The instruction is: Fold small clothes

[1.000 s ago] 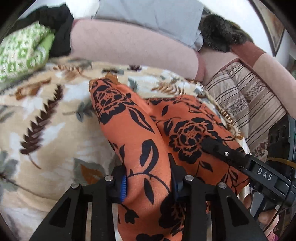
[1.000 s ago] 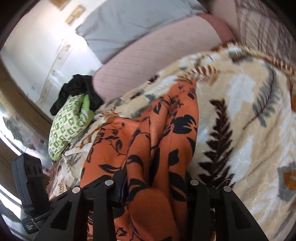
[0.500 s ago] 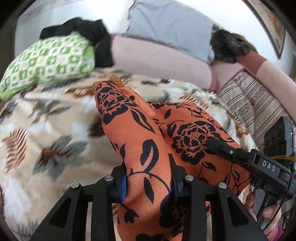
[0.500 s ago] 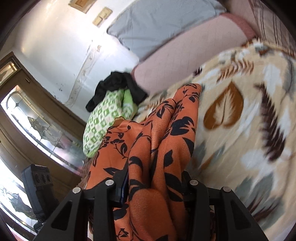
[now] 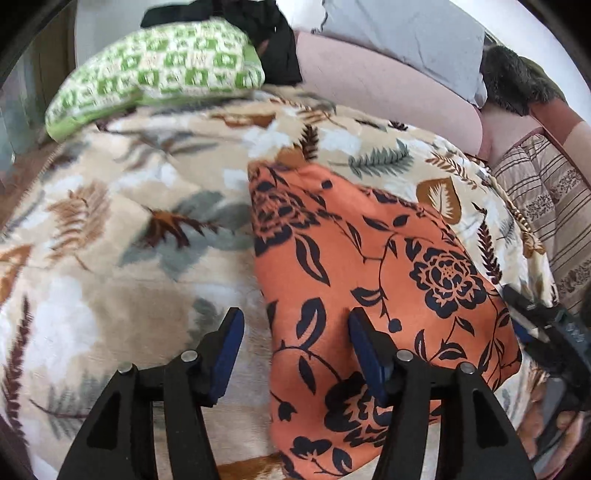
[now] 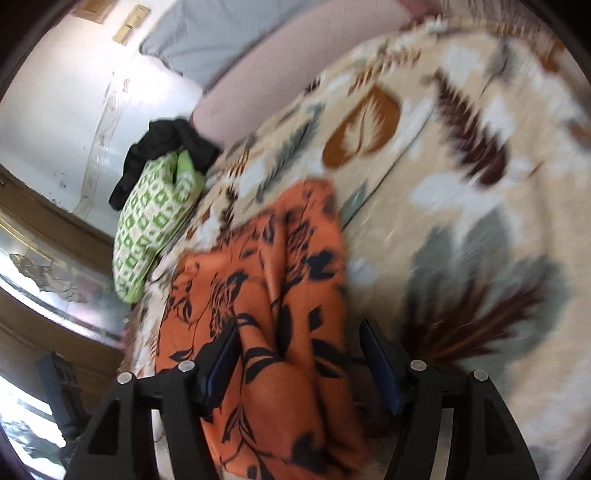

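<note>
orange floral garment (image 5: 373, 280) flat on blanket (image 5: 110, 258), between opening left gripper (image 5: 295, 354) jaws

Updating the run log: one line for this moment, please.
left gripper: open, just released | right gripper: open, just released | orange floral garment: folded on blanket

We are counting one orange garment (image 5: 369, 266), one green pillow (image 5: 159, 74), one black cloth (image 5: 266, 26), one blanket (image 5: 110, 229), two grippers (image 5: 295, 347) (image 6: 299, 354).

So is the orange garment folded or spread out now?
Folded: the orange garment lies doubled on the blanket, a layered edge showing in the right wrist view.
</note>
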A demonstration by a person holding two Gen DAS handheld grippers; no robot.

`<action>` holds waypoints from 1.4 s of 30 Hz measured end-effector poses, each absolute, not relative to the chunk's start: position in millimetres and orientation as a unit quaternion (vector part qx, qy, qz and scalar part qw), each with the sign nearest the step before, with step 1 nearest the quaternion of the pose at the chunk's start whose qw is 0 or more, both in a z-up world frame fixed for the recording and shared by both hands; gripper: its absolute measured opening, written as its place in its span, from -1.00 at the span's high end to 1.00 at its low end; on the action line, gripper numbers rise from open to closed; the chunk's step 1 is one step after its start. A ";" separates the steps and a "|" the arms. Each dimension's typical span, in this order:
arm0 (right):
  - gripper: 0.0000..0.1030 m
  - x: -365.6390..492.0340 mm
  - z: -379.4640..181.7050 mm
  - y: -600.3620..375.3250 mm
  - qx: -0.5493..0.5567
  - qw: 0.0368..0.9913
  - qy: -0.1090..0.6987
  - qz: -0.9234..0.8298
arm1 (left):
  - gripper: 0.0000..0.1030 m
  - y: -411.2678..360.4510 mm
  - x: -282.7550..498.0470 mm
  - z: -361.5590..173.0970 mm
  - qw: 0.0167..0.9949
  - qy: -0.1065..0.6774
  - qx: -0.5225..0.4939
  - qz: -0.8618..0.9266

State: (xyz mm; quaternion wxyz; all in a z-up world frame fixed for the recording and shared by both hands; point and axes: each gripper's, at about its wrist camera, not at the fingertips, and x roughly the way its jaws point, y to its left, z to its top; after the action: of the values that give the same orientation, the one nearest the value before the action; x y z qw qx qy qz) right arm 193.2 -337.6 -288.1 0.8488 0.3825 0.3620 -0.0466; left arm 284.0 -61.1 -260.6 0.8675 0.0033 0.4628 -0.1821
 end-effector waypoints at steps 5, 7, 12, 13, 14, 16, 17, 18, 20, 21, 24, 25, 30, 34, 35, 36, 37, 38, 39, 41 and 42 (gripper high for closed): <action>-0.19 174.1 -234.2 -327.8 0.315 0.902 0.294 -0.024 | -0.16 -70.4 274.8 -256.8 0.877 0.449 0.036 -0.170; 0.28 177.5 -223.4 -313.8 0.297 0.911 0.286 0.020 | -0.19 -73.4 277.0 -264.9 0.874 0.456 0.056 -0.156; 0.45 202.4 -273.7 -293.1 0.278 0.866 0.415 0.010 | -0.60 -74.1 288.7 -287.6 0.867 0.470 0.087 -0.143; 0.58 205.2 -286.3 -299.1 0.284 0.858 0.427 -0.002 | -0.60 -72.8 292.1 -290.0 0.864 0.476 0.081 -0.145; 0.62 204.8 -284.5 -303.7 0.293 0.857 0.423 -0.005 | -0.60 -70.1 295.8 -289.9 0.861 0.481 0.069 -0.149; 0.62 208.4 -270.1 -309.2 0.300 0.854 0.425 -0.001 | -0.60 -67.8 298.1 -286.5 0.863 0.478 0.059 -0.152; 0.62 208.2 -256.6 -310.0 0.289 0.868 0.404 0.001 | -0.60 -68.0 298.1 -283.9 0.867 0.471 0.062 -0.152; 0.62 208.2 -242.7 -310.2 0.276 0.883 0.379 0.002 | -0.60 -69.0 297.7 -282.4 0.870 0.465 0.066 -0.151; 0.57 216.3 -228.2 -309.4 0.273 0.895 0.352 0.015 | -0.60 -72.2 296.9 -279.9 0.875 0.453 0.079 -0.150; 0.56 225.9 -226.6 -311.1 0.278 0.892 0.356 0.021 | -0.60 -73.3 297.1 -280.0 0.876 0.450 0.082 -0.150; 0.56 262.9 -245.0 -315.3 0.295 0.869 0.397 0.009 | -0.63 -79.5 303.4 -287.1 0.871 0.455 0.099 -0.155; 0.55 284.0 -266.2 -317.4 0.294 0.845 0.448 -0.004 | -0.64 -81.6 307.0 -291.4 0.867 0.462 0.103 -0.158; 0.55 289.6 -281.4 -323.7 0.307 0.822 0.480 -0.008 | -0.65 -74.9 313.5 -288.4 0.858 0.485 0.057 -0.159; 0.55 245.9 -247.2 -319.8 0.263 0.845 0.464 -0.011 | -0.64 -74.0 289.5 -269.0 0.875 0.458 0.057 -0.145; 0.55 230.7 -241.6 -313.3 0.254 0.850 0.461 -0.003 | -0.64 -74.6 283.3 -264.5 0.879 0.451 0.057 -0.143; 0.55 214.1 -239.8 -308.7 0.248 0.850 0.464 0.006 | -0.64 -75.7 276.4 -261.5 0.883 0.445 0.060 -0.140; 0.55 202.6 -242.5 -304.7 0.242 0.848 0.471 0.010 | -0.65 -77.0 270.5 -260.5 0.885 0.442 0.064 -0.134; 0.54 189.7 -249.9 -298.2 0.231 0.843 0.485 0.006 | -0.65 -78.6 262.6 -261.0 0.886 0.442 0.070 -0.123; 0.54 182.3 -259.9 -292.1 0.214 0.843 0.494 -0.002 | -0.64 -78.4 255.4 -261.3 0.887 0.442 0.073 -0.115; 0.55 168.2 -267.5 -278.1 0.161 0.855 0.493 -0.010 | -0.64 -72.6 232.2 -252.7 0.897 0.425 0.073 -0.098; 0.55 162.8 -262.8 -275.3 0.152 0.855 0.496 -0.015 | -0.65 -68.2 220.6 -245.3 0.903 0.414 0.068 -0.093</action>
State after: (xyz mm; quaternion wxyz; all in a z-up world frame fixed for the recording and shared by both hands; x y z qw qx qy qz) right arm 162.8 -275.3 -262.8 0.8550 0.1519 0.4957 -0.0150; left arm 220.6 -68.2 -245.3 0.9028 0.0679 0.4144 -0.0926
